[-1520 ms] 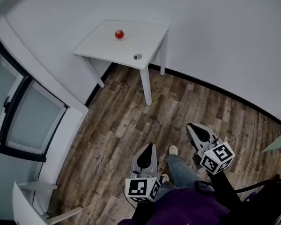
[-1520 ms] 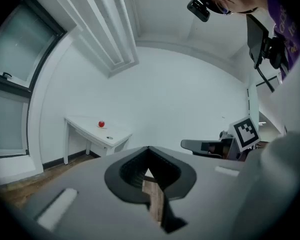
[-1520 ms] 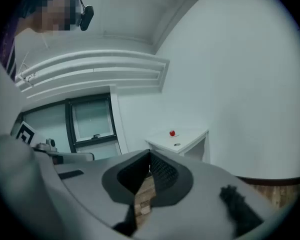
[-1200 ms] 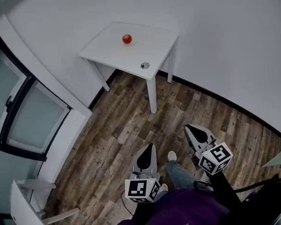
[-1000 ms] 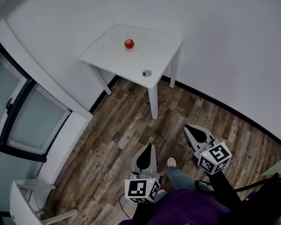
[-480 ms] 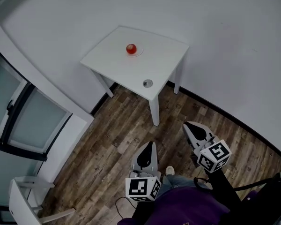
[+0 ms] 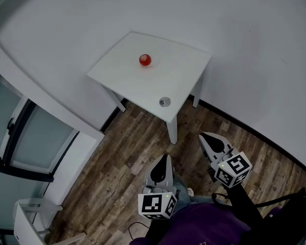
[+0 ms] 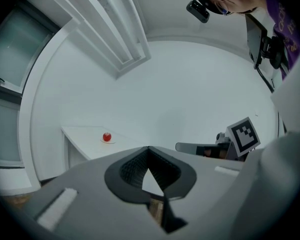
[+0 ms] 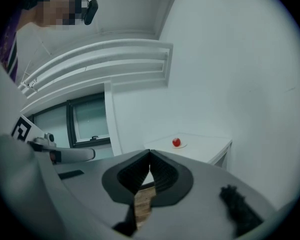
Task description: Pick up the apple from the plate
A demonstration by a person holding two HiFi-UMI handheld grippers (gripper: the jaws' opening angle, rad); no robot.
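Observation:
A small red apple (image 7: 145,60) rests on a thin white plate (image 7: 153,65) toward the far side of a white square table (image 7: 178,80). Both grippers hang over the wood floor, well short of the table. My left gripper (image 7: 164,157) points at the table's near corner with its jaws together and nothing between them. My right gripper (image 7: 203,136) is shut and empty too, just right of the table's front leg. The apple (image 8: 107,137) shows far off in the left gripper view, and the apple (image 9: 176,142) also in the right gripper view.
A small round metal object (image 7: 164,102) lies near the table's front corner. The table stands against a white wall (image 7: 245,45). Glass panels in dark frames (image 7: 20,137) line the left side. A white chair (image 7: 30,218) stands at bottom left. The person's legs and shoe (image 7: 188,192) are below.
The table and apple have drawn nearer and lower in the head view as the person walked toward them. Both grippers moved forward with the person, jaws staying shut.

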